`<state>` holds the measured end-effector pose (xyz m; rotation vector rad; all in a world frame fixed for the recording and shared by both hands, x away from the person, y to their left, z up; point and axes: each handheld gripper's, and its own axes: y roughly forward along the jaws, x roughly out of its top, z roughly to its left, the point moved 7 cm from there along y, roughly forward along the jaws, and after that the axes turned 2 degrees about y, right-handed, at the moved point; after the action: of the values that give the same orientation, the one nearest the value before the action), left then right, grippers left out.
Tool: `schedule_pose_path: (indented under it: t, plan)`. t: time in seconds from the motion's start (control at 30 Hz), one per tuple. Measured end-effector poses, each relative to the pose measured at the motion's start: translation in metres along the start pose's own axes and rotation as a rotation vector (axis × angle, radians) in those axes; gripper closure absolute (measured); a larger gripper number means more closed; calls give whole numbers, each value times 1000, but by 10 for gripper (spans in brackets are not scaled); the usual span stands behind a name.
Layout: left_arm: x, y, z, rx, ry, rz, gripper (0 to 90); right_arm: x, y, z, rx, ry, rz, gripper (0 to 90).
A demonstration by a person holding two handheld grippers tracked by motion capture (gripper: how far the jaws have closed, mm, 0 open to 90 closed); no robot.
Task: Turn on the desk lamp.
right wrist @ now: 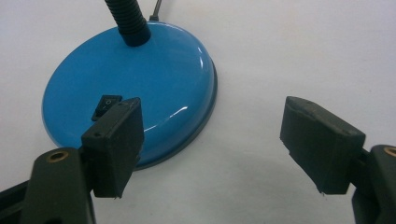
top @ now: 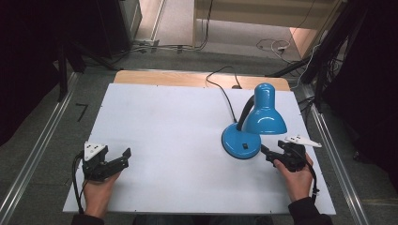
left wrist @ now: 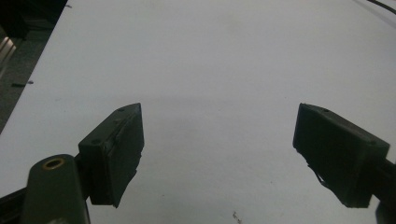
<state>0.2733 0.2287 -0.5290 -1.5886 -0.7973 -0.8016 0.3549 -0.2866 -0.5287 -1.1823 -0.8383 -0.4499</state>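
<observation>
A blue desk lamp (top: 257, 117) stands on the right half of the white table (top: 178, 136), with a round base (top: 239, 140), a black flexible neck (right wrist: 127, 19) and a black rocker switch (right wrist: 106, 105) on the base. Its black cord (top: 225, 93) runs off the far edge. My right gripper (top: 272, 153) is open just right of the base; in the right gripper view its left jaw hangs over the base rim beside the switch. My left gripper (top: 119, 157) is open at the near left, with bare table between its jaws.
The white board lies on a wooden tabletop (top: 187, 77) that shows at the far edge. Metal rails (top: 37, 150) run along both sides on the floor. Cables (top: 272, 47) lie on the floor beyond the table.
</observation>
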Motion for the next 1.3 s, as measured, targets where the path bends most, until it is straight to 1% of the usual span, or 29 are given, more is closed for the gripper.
schedule_pose_path:
  t: [0.33,0.8,1.03,1.3]
  plan:
    - [0,0,0,-1,-1,-1,170,1,4,8,17,-3,7,205]
    - [0,0,1,-4,-3,-2,170,4,11,20,44,-26,8,222]
    - [0,0,1,-4,-4,-2,170,6,14,27,58,-31,8,245]
    - [0,0,1,-5,-3,-1,170,8,19,32,66,-39,7,271]
